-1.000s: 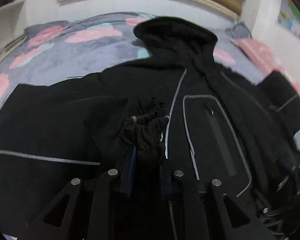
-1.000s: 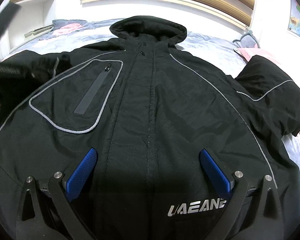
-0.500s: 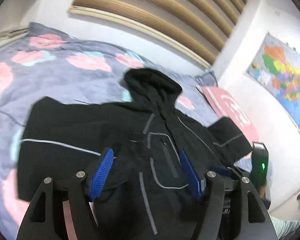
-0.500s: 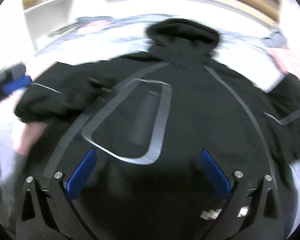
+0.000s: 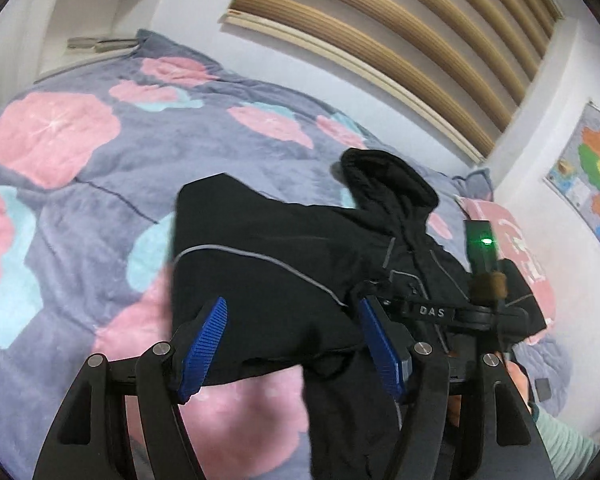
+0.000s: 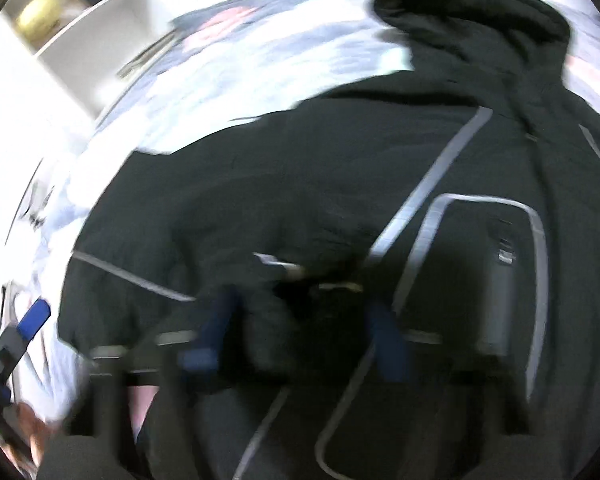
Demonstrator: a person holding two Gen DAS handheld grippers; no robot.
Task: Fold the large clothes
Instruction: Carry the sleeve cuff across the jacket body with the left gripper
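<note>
Lying spread on the floral bedspread: a black hooded jacket, hood pointing toward the slatted headboard, one sleeve with grey piping stretching out toward the left side of the bed.

Hovering above that sleeve in the left wrist view: the left gripper, blue pads standing well apart, gripping nothing. Showing only here: the wall map at right, a white shelf at upper left, a pink pillow past the jacket's far side, and the right gripper's body with a lit green light, sitting low over the jacket's chest.

Showing only in the right wrist view: the grey-outlined chest pocket with its zipper, filling the right half of the frame, and bunched black fabric lying between the right gripper fingers. Appearing at the lower left edge there: a blue pad of the left gripper, off the jacket's side.

Smearing badly from motion in the right view: fingers dark and blurred, blue pads barely readable. Seeming apart with cloth between, but not possible to tell whether pinching the fabric or merely straddling it. Staying hidden in both views: the jacket's hem, cut off by the lower frame edges and the gripper bodies.
</note>
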